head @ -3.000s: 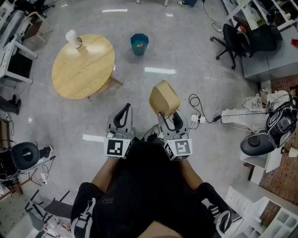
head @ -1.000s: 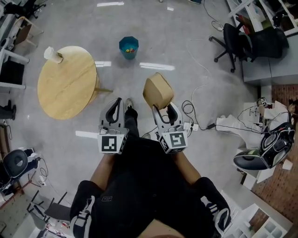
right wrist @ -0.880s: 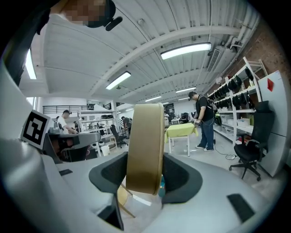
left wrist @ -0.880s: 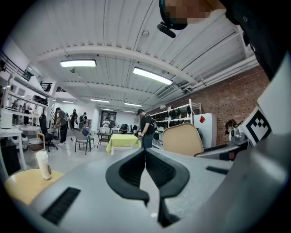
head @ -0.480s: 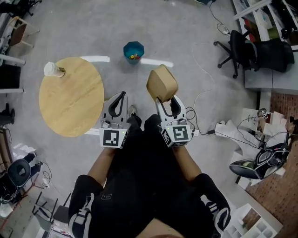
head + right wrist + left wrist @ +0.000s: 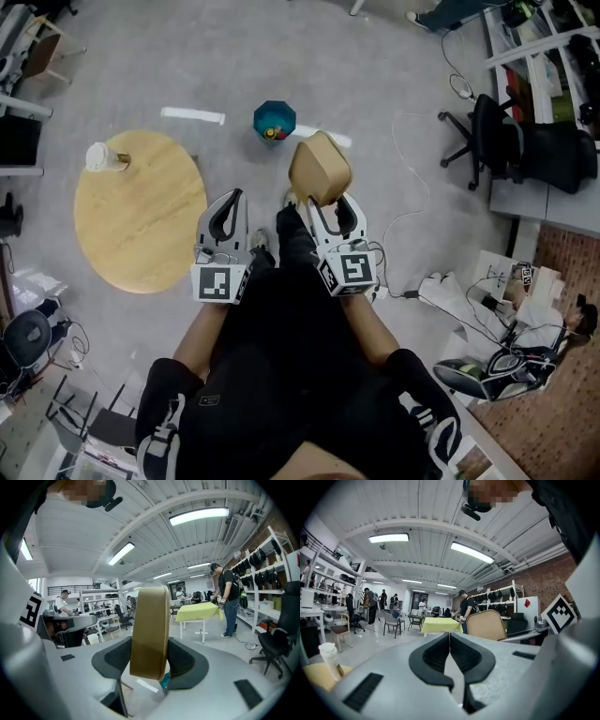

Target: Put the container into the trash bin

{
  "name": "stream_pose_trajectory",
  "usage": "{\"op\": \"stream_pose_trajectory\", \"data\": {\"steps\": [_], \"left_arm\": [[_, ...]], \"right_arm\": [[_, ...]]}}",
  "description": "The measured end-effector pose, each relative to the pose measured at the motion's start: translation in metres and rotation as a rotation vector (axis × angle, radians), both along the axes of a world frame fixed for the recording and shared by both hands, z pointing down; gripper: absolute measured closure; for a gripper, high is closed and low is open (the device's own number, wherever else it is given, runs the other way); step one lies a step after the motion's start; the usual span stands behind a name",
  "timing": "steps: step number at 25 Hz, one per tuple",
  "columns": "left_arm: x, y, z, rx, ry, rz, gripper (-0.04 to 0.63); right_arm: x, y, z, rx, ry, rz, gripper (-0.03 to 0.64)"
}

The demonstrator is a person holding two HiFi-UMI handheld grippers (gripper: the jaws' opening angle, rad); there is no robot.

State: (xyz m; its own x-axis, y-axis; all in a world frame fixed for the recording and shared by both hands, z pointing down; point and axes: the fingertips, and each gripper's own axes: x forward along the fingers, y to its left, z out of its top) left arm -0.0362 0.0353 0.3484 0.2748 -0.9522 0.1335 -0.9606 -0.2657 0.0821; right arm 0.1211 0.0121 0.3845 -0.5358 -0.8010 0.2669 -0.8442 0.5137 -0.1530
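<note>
The right gripper is shut tight on the brown container; its two dark pads press on the container's flat sides, one on each side; the container stands up on its edge between them and sticks out past the tips; the right gripper view shows the same grip, with the container filling the gap between the jaws of the right gripper.

The left gripper holds nothing; in the left gripper view its jaws are closed, with the tips touching each other and no thing between them.

The container is not in the trash bin; the bin is small and blue-green, it stands on the grey floor, and a few little things lie inside it; in the head view the container shows near the bin, a bit below it and to the right, up in the air.

A round wooden table stands to the left of the left gripper; a white cup with a lid sits near the table's far edge; a black office chair stands well apart on the right; the person wears black clothes.
</note>
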Motion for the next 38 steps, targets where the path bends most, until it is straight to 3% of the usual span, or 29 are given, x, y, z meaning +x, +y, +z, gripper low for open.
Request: {"op": "stream_pose_trajectory", "data": {"steps": [10,21,30,38], "left_arm": [[0.0,-0.12,-0.004,0.026,0.007,-0.135,0.585],[-0.02,-0.193,0.027,-0.032,0.009,-0.185,0.586],[-0.073,-0.279,0.068,-0.094,0.027,-0.161,0.585],[-0.114,-0.335,0.116,-0.131,0.009,-0.16,0.586]], "right_arm": [[-0.019,-0.14,0.025,-0.027,-0.009,-0.181,0.371],[-0.048,-0.232,0.103,-0.171,0.039,-0.217,0.371],[-0.096,-0.308,0.215,-0.397,0.113,-0.155,0.371],[-0.127,-0.339,0.373,-0.736,0.149,-0.06,0.371]]}}
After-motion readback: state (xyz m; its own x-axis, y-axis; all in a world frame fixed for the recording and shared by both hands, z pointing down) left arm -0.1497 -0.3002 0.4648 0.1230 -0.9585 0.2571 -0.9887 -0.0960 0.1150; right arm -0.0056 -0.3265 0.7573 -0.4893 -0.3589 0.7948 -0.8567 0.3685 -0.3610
